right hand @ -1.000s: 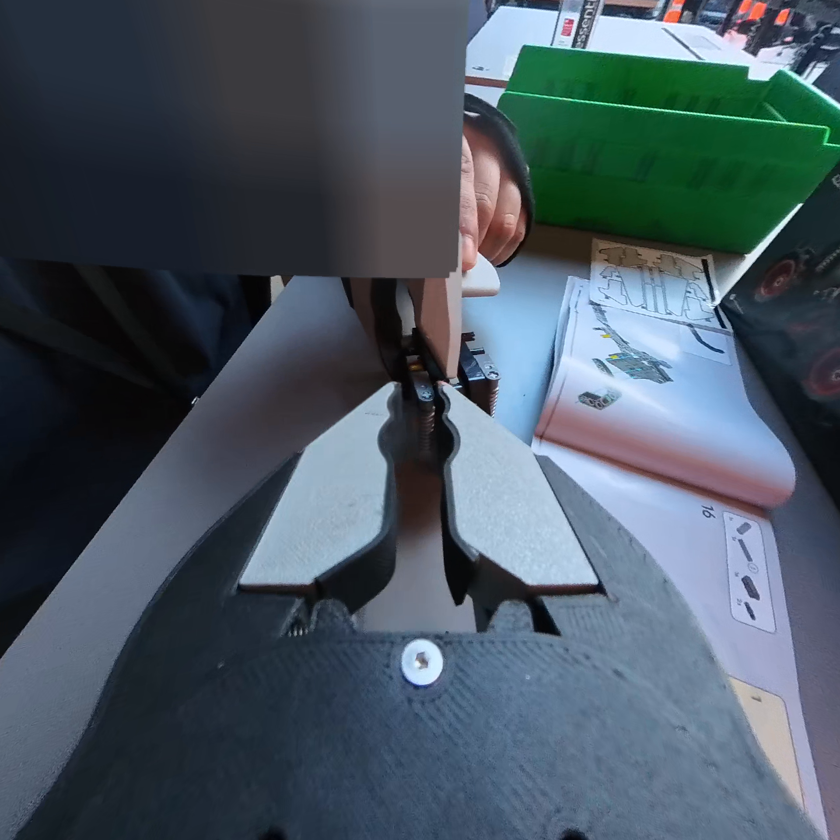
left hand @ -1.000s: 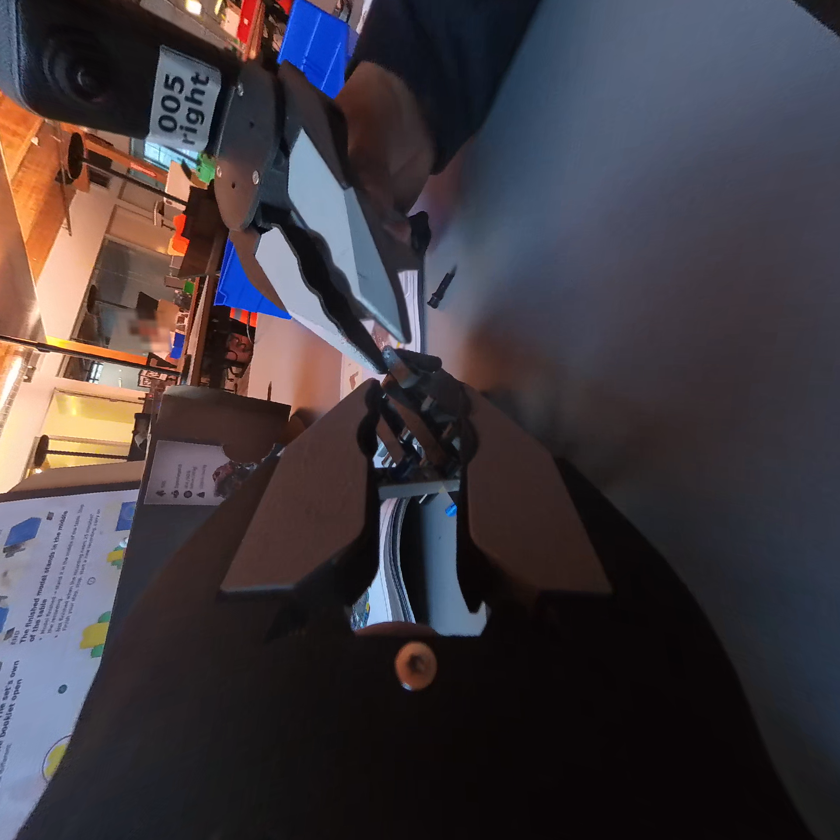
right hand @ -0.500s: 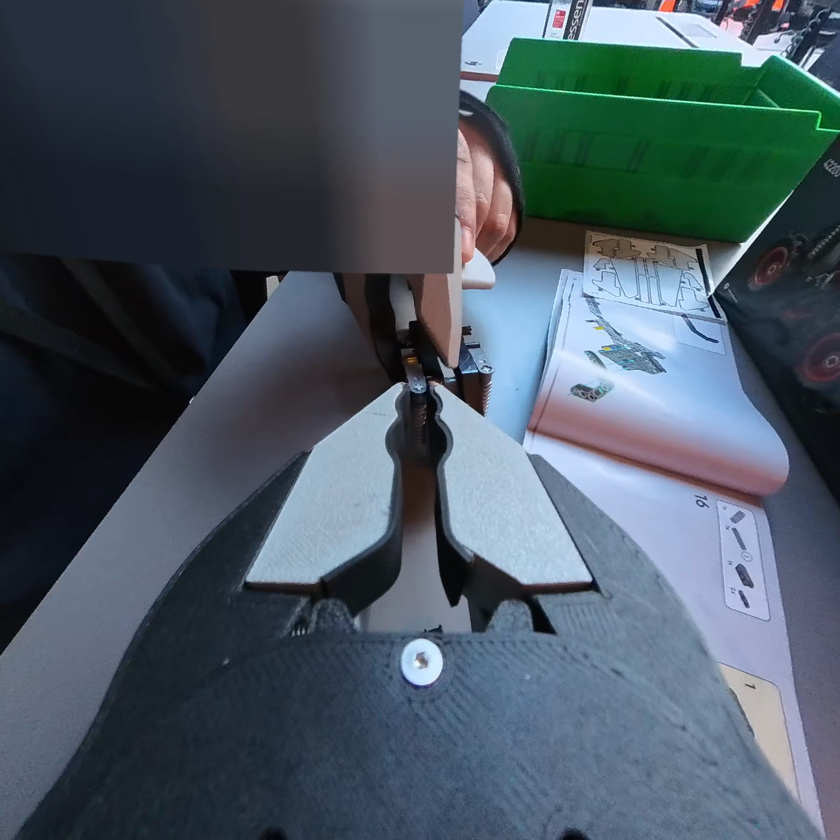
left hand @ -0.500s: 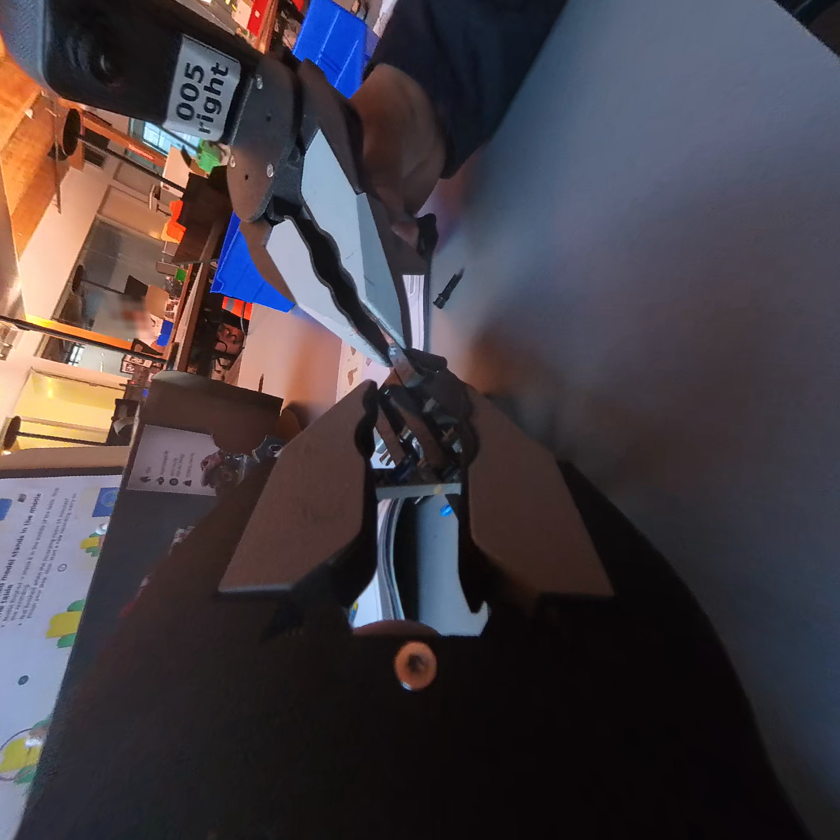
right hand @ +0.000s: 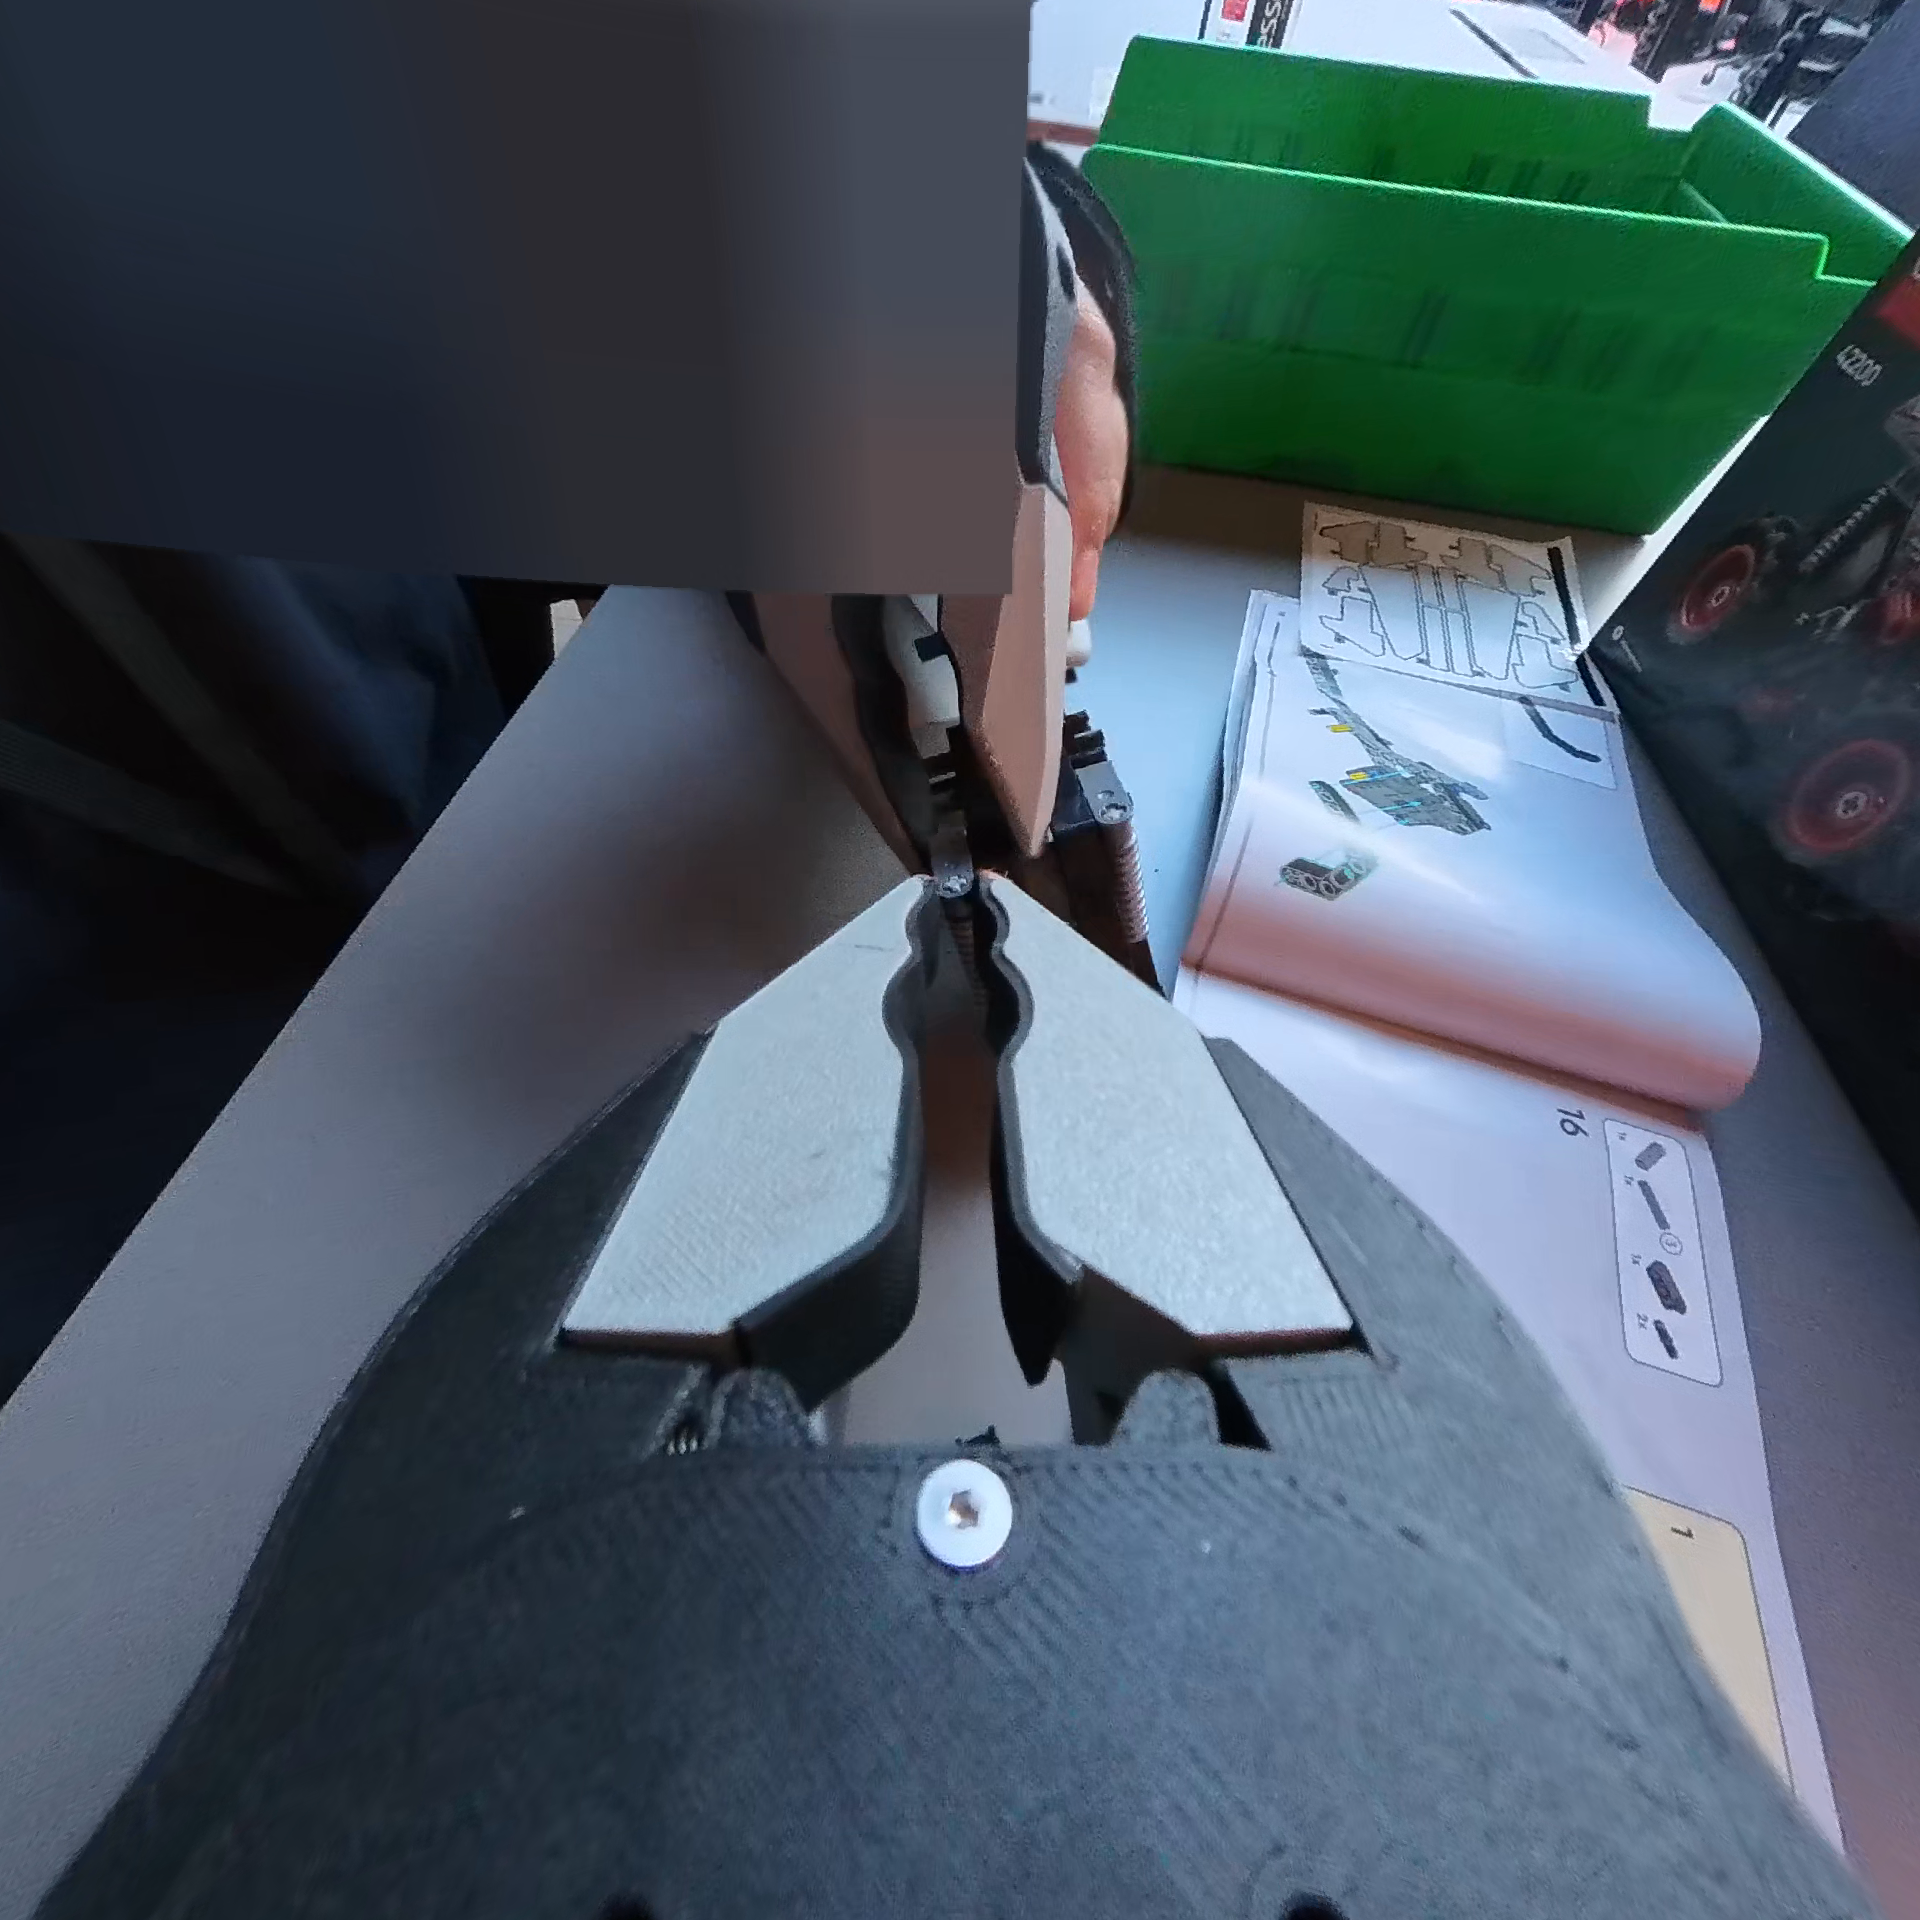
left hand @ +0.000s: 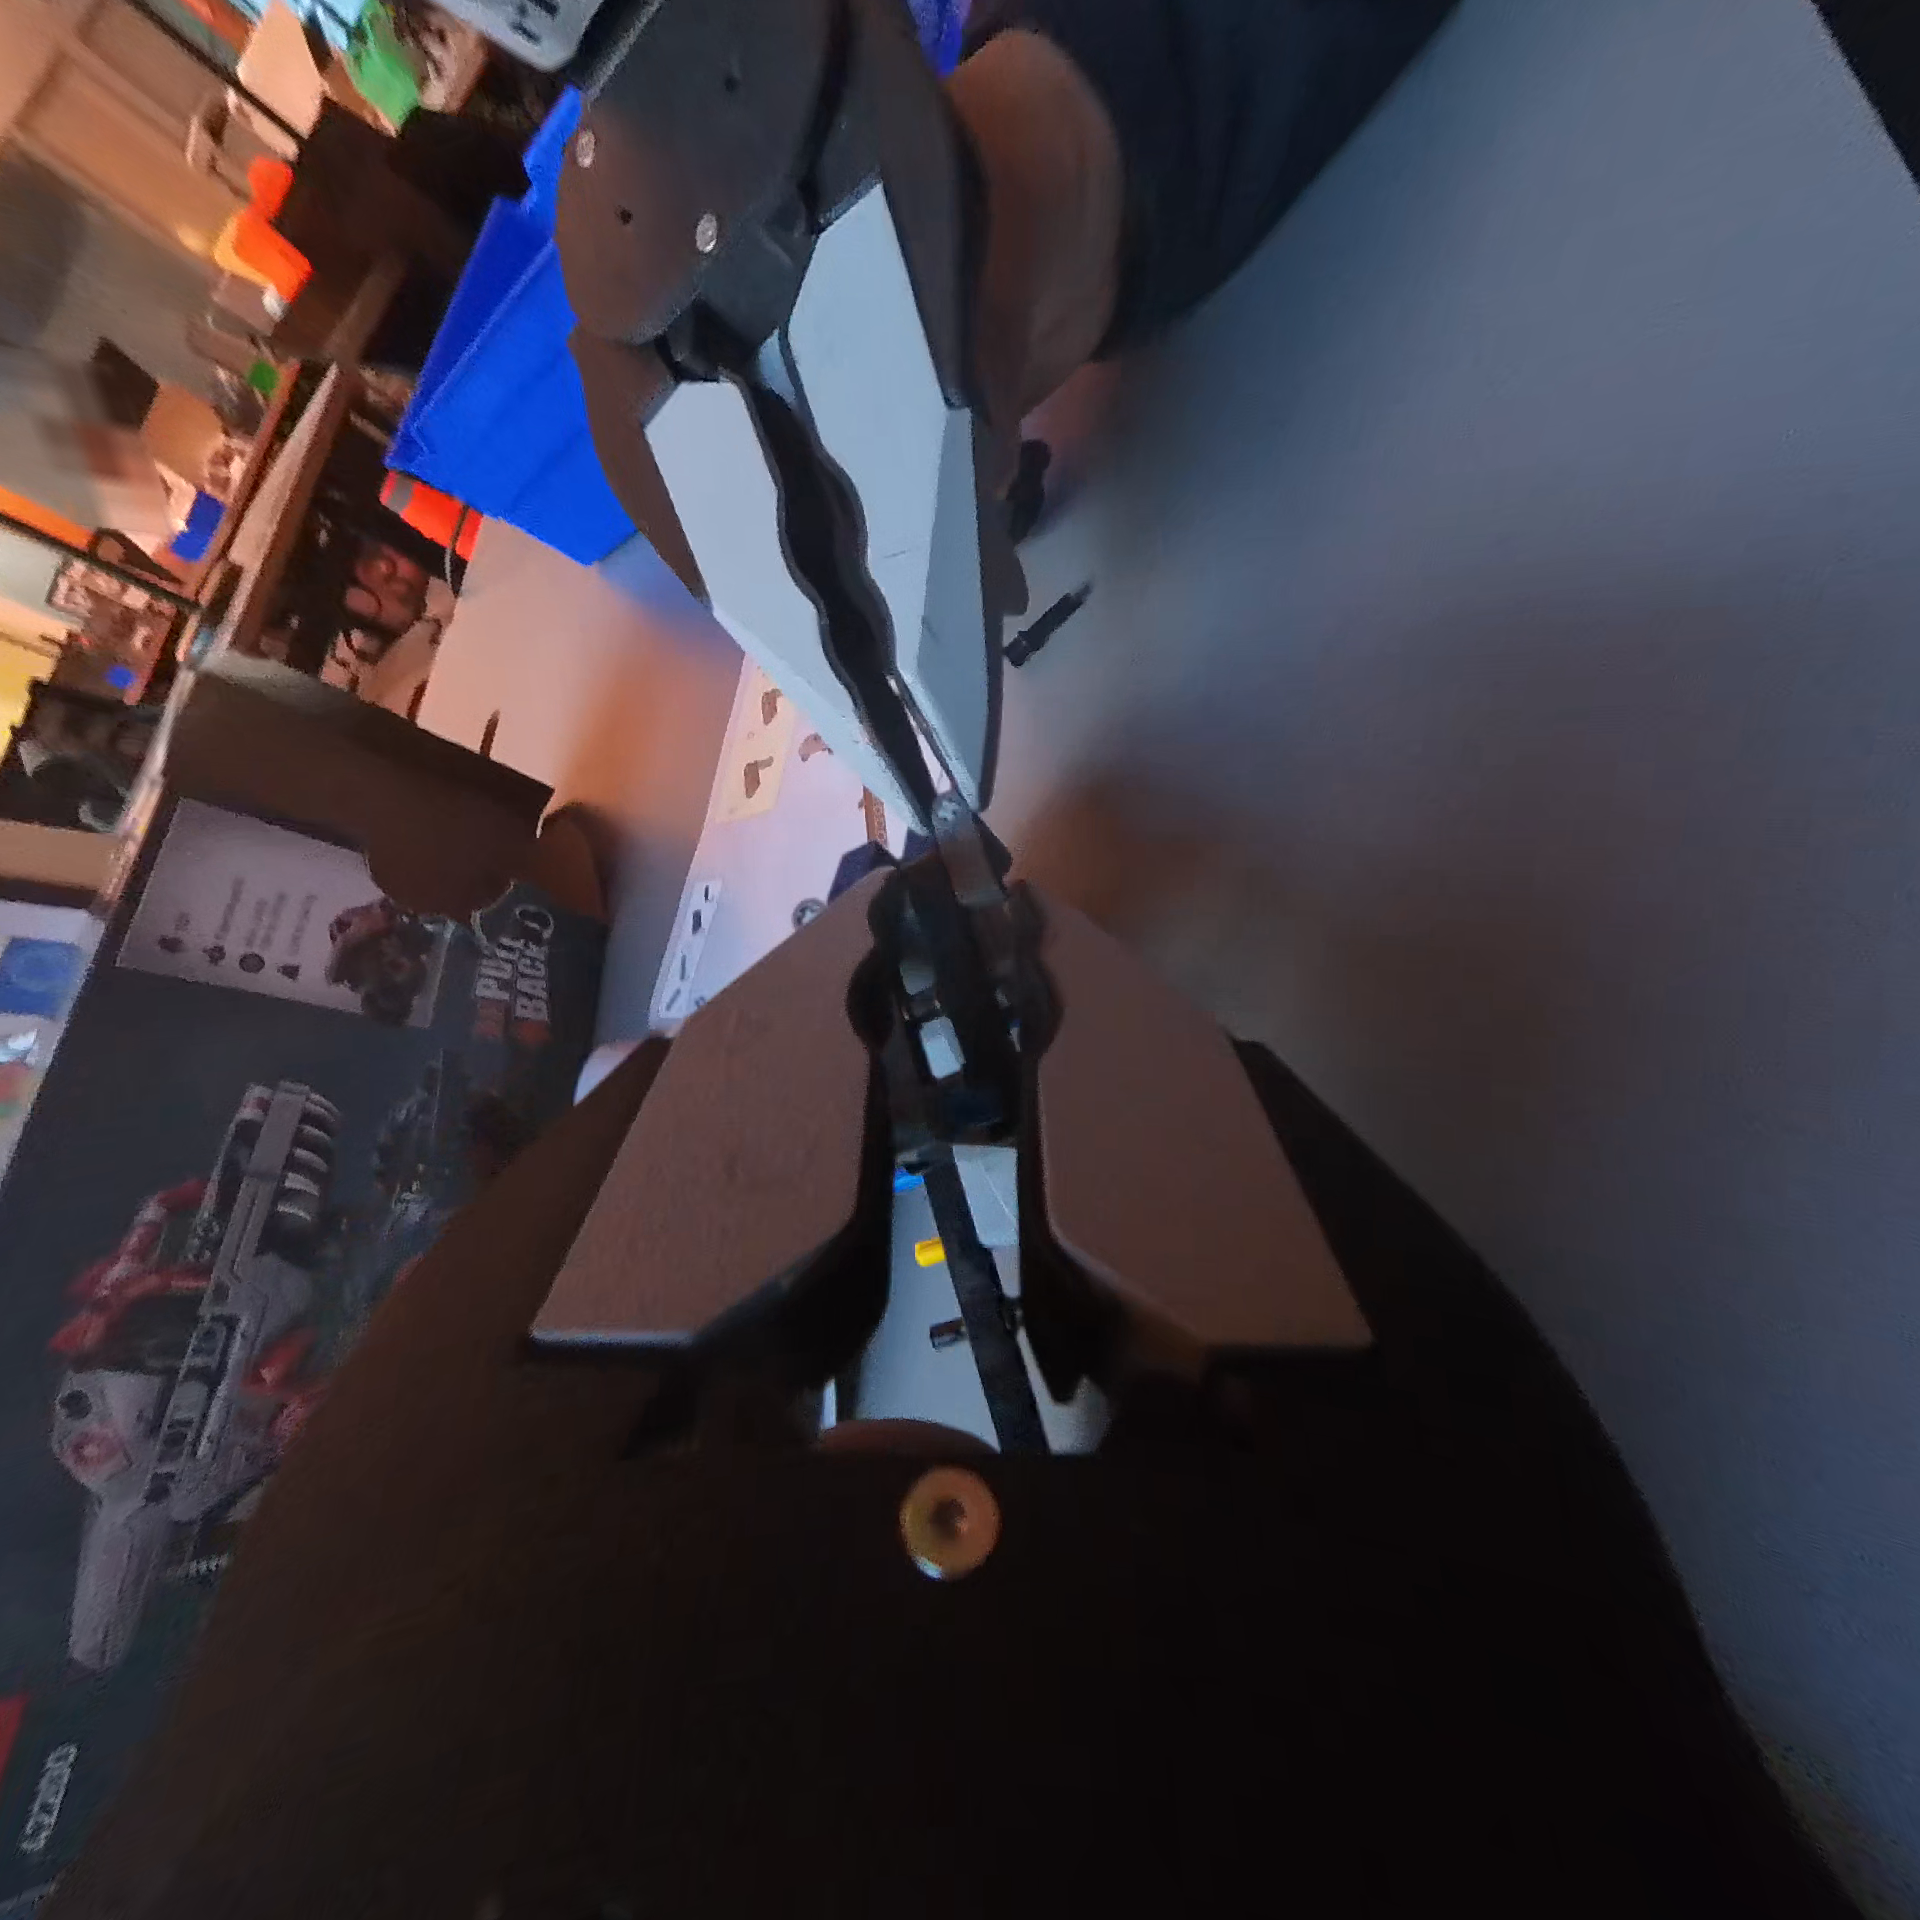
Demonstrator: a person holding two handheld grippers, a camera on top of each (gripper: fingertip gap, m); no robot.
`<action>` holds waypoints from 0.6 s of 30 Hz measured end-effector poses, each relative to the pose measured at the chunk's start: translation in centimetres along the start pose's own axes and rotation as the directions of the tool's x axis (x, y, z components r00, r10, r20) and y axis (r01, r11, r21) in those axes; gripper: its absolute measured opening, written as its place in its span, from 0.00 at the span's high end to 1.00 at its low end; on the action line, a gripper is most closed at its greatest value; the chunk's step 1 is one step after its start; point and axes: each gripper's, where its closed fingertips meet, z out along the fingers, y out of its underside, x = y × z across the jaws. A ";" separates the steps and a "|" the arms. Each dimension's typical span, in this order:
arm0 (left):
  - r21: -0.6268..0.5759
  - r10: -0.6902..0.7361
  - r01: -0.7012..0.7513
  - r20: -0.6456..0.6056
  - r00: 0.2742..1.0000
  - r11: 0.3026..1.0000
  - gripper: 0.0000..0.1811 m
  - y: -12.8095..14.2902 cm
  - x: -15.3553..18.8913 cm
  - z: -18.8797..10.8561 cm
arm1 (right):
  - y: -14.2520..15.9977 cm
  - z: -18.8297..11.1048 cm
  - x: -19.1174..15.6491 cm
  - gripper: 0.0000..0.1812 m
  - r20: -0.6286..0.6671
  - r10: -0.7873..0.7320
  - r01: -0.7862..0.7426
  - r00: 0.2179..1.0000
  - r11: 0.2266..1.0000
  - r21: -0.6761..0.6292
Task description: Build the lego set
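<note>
At frame centre, we clamped the model (left hand: 951, 1023) in our left gripper (left hand: 951, 935) to steady it, so our right gripper (right hand: 961, 904), pinched narrow on a spring (right hand: 964, 925), could seat it.

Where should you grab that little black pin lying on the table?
Probably across its thin middle, coming straight down. The black pin lies flat and loose on the grey table, so both long sides are free for a finger each. Right now the left gripper is shut on the lego assembly and the right gripper on its spring.
</note>
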 end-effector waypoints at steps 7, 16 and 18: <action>-0.091 0.013 -0.011 0.027 1.000 0.996 0.90 0.2 0.1 -0.1 | 0.1 0.1 -0.1 0.98 -0.029 -0.089 0.088 0.996 0.995 -0.037; -0.045 -0.034 0.033 -0.029 0.999 0.998 0.91 0.0 0.4 -0.3 | -0.2 0.5 -0.5 0.97 -0.076 -0.266 0.259 0.961 0.962 -0.092; -0.048 -0.022 0.021 -0.023 1.000 0.999 0.91 0.0 0.4 -0.3 | -0.2 0.6 -0.5 0.98 -0.091 -0.315 0.305 0.945 0.946 -0.109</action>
